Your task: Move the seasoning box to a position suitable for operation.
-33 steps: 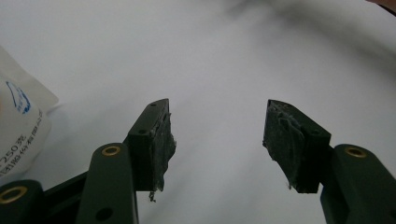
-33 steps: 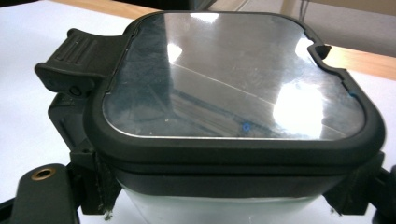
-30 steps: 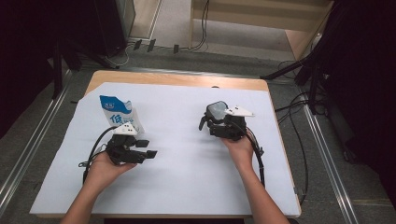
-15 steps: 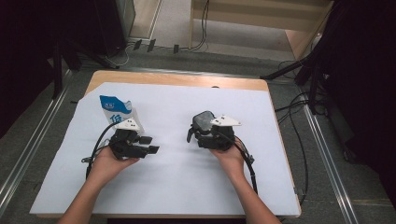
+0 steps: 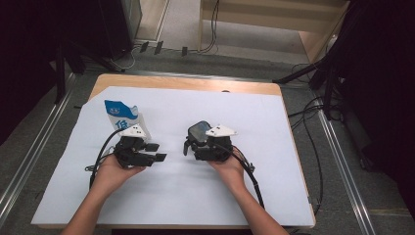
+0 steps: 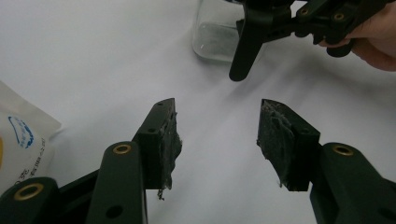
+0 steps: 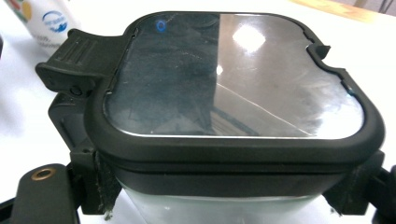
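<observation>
A clear square container with a black latched lid (image 7: 233, 79) sits between the pads (image 7: 95, 186) of my right gripper (image 7: 224, 191), which is shut on its sides just under the lid. From above, the container (image 5: 199, 129) and right gripper (image 5: 198, 139) are near the middle of the white sheet. My left gripper (image 5: 156, 152) lies close to their left and is open, its jaws having just closed a little with nothing between them (image 6: 217, 135). It faces the container (image 6: 212, 37). A blue and white pouch (image 5: 120, 117) stands just behind the left gripper.
A white sheet (image 5: 274, 122) covers the wooden table (image 5: 195, 83). Cables trail from both grippers toward the near edge. Black stands and floor cables surround the table; a wooden bench stands behind it.
My right gripper has carried the container to the left and nearer, toward the left gripper. The left hand has stayed where it was.
</observation>
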`<state>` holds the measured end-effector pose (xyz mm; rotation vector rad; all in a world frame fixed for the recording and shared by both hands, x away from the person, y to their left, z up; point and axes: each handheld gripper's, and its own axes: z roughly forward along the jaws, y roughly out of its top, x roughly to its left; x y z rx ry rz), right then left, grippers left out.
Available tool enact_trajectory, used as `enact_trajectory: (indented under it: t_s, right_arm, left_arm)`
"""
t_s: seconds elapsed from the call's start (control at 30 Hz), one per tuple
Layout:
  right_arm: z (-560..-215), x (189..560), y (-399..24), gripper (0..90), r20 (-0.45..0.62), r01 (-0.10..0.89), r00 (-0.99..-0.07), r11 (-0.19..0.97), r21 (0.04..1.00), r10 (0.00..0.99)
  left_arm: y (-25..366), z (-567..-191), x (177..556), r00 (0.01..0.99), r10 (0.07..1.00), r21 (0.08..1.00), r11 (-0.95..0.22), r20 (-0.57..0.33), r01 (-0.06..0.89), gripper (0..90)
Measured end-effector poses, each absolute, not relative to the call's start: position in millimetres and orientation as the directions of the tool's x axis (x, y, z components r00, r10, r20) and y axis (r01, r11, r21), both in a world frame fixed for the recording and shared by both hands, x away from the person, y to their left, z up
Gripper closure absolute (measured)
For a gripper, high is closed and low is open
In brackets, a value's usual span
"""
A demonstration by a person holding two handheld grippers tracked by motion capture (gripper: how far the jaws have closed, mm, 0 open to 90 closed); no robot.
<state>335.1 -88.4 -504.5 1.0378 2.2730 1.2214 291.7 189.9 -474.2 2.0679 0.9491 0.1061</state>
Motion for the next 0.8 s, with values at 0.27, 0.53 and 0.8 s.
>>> enact_trajectory:
  t_s: [0.27,0.53,0.8]
  right_arm:
    - [-509,332,-82,15.8,0.008,0.412,-0.674,0.367,0.834,0.739]
    - [-512,335,-85,12.4,0.062,0.449,-0.691,0.361,0.817,0.720]
    - [-499,328,-96,6.5,0.086,0.461,-0.712,0.371,0.806,0.697]
  left_arm:
    - [190,-476,291,0.708,0.659,0.721,-0.359,-0.254,0.592,47.0]
    - [189,-478,292,0.713,0.655,0.709,-0.379,-0.248,0.595,45.7]
    - [188,-476,291,0.736,0.638,0.719,-0.399,-0.228,0.569,53.6]
